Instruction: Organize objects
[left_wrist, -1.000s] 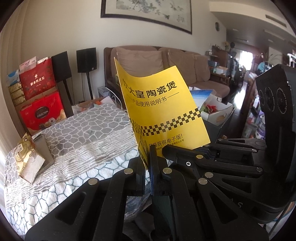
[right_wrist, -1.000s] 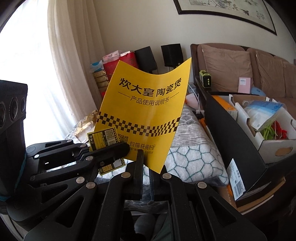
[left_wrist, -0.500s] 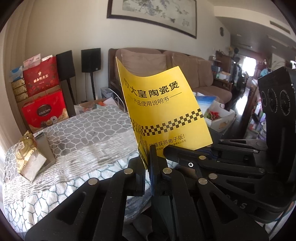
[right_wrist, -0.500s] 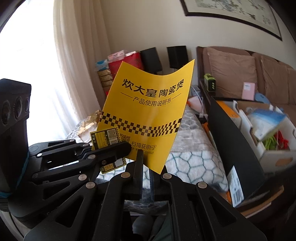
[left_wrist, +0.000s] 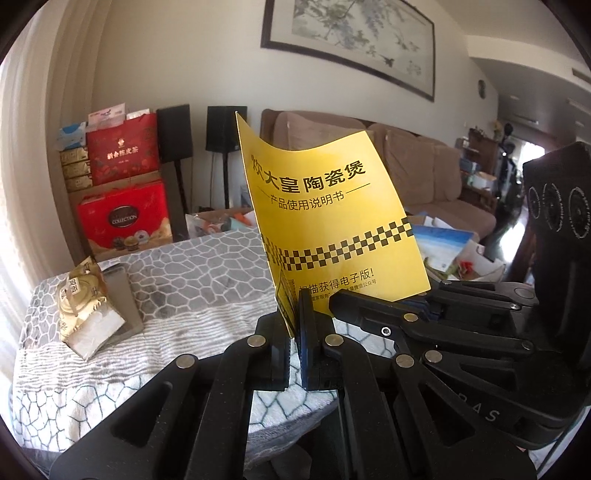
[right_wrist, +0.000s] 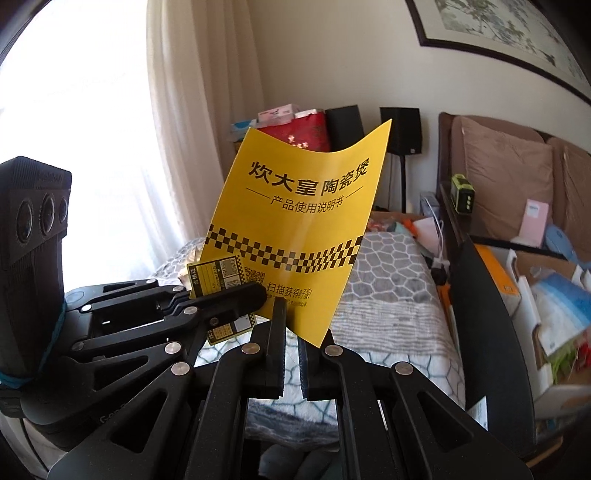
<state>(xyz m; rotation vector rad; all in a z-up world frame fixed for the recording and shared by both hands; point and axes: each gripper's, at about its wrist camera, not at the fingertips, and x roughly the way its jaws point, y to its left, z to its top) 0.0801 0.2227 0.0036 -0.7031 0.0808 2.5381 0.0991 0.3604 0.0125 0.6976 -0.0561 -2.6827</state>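
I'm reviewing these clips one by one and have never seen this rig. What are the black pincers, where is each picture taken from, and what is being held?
There is no robot here: a person holds a two-finger gripper in each hand, with a wide-angle camera on each looking along its fingers. So each view shows its own gripper at the bottom and the other one at the side. The left gripper and right gripper are both shut on the bottom edge of one yellow instruction booklet, held upright above a grey patterned cloth. A gold packet lies on that cloth. A brown sofa stands behind.
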